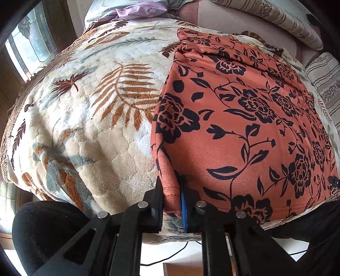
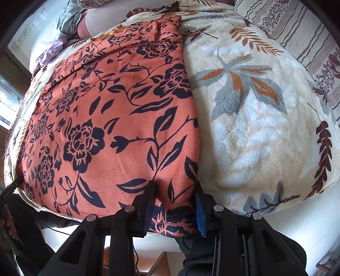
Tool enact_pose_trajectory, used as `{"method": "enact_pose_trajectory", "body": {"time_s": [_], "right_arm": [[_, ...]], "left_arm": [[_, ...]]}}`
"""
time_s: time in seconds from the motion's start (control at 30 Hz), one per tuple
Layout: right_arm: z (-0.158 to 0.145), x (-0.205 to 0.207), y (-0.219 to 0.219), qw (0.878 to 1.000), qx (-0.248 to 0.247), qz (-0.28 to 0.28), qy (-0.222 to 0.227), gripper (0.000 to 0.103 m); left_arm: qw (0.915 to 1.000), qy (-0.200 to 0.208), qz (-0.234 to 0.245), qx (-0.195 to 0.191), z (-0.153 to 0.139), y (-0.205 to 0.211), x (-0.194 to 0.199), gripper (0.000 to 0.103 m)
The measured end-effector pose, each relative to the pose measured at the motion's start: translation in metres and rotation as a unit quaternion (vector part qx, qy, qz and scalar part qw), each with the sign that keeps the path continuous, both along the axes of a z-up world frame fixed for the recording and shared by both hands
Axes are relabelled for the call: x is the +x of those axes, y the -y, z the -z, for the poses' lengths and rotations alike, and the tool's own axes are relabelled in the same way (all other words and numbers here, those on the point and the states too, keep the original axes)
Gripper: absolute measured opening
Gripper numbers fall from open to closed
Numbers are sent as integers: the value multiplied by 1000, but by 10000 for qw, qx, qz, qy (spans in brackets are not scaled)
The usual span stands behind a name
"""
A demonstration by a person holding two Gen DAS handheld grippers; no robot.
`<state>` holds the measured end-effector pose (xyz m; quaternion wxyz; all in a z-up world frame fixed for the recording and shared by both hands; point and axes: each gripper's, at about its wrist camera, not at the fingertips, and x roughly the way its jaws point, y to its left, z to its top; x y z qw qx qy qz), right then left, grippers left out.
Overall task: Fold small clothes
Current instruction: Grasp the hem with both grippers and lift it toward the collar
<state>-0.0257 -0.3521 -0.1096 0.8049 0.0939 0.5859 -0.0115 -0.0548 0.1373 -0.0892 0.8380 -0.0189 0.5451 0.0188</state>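
cream fleece blanket [image 1: 89, 127] with brown and grey leaf prints covers the surface, and an orange garment [image 1: 244, 131] printed with black flowers lies flat on it. only the left wrist view shows a leaded window [image 1: 27, 46] at far left and a lilac cloth [image 1: 138, 10] at the far edge; there the left gripper [image 1: 172, 201] is clenched on the garment's near left corner, the hemmed edge pinched between its pads. the right wrist view alone shows the bare blanket to the garment's right and a striped pillow [image 2: 297, 31] at far right; the right gripper [image 2: 175, 209] grasps the garment's near right corner, a fold of cloth bunched between its fingers [image 2: 200, 210].
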Motion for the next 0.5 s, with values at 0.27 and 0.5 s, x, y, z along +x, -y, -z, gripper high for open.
{"method": "enact_pose_trajectory", "body": {"time_s": [0.27,0.5], "right_arm": [[-9,-9,15,9993,337,92,93,19],[-16,-13,27,9960,865,209,93,16]], "left_arm": [[9997,106,12,197,-5,4,-4,10],[9997,154,32,164,-6,2,-5,9]]}}
